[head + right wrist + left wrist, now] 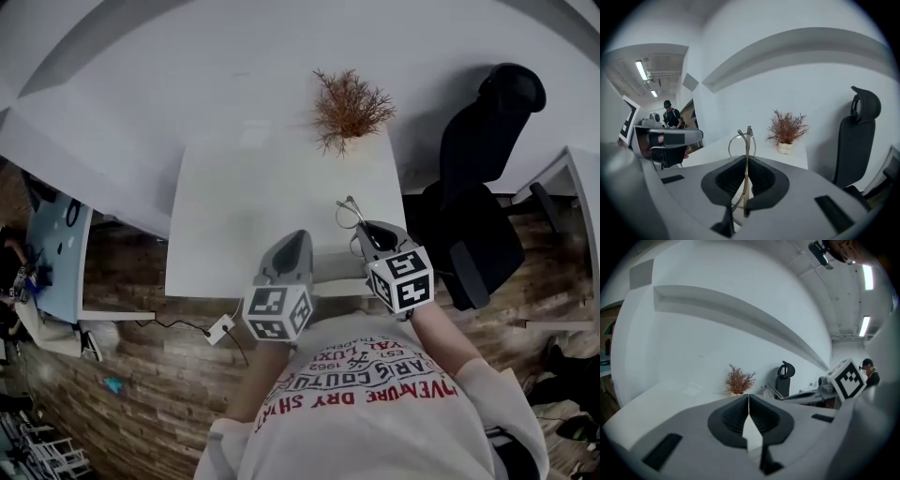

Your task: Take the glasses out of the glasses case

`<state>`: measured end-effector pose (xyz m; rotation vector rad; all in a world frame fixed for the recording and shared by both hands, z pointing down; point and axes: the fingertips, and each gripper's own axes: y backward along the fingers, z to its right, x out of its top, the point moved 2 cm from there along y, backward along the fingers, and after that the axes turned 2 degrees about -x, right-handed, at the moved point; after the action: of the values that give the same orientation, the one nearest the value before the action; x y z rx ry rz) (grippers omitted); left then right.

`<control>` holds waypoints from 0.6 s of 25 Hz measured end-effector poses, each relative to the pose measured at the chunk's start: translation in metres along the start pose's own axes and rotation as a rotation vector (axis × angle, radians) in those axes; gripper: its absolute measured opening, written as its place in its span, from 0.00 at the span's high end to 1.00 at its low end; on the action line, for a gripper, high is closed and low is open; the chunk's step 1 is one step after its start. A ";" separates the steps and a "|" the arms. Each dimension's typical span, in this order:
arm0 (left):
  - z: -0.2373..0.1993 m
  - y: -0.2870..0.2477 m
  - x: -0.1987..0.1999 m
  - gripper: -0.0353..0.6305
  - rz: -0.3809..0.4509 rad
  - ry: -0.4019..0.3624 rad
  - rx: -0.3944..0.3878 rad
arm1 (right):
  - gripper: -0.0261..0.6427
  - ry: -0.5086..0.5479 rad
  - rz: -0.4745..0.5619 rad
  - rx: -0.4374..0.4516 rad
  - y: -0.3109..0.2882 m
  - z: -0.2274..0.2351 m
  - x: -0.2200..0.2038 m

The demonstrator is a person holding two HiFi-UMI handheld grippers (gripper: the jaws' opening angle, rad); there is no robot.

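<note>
- Right hand-held gripper is closed on the thin wire glasses, held up in the air above the white worktop. One round rim pokes out past the pads.
- Left hand-held gripper is raised beside it, jaws pressed together with nothing between them. No view shows the case.
- Risk one: the grip looks to be on a narrow piece of wire, so the glasses could pivot or slide out if the wrist rolls or swings fast. From this height they would land on the worktop or go past its near edge to the floor.
- Risk two: squeezing harder to stop a slip could bend the light frame or stress a hinge.
- Risk three: the two grippers hang close together in the head view, so a careless swing could knock the left one against the protruding rim.
- Risk four: setting down too steeply would put a lens face-first on the surface and could scratch it.
- Plant and chair stand well apart from the action and pose little danger.
</note>
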<state>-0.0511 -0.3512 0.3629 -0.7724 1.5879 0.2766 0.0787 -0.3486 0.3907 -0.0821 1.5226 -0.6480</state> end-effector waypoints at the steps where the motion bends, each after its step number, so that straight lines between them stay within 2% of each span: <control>1: 0.004 -0.001 0.003 0.94 0.007 -0.016 -0.006 | 0.92 -0.009 0.016 -0.011 0.004 0.002 0.001; 6: 0.021 0.000 0.007 0.94 0.021 -0.064 -0.029 | 0.92 -0.039 0.095 -0.078 0.022 0.008 0.002; 15: 0.033 0.002 -0.001 0.94 0.004 -0.066 -0.062 | 0.92 -0.060 0.188 -0.139 0.044 0.009 0.001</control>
<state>-0.0264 -0.3300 0.3573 -0.7999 1.5246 0.3524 0.1024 -0.3152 0.3710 -0.0623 1.4953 -0.3866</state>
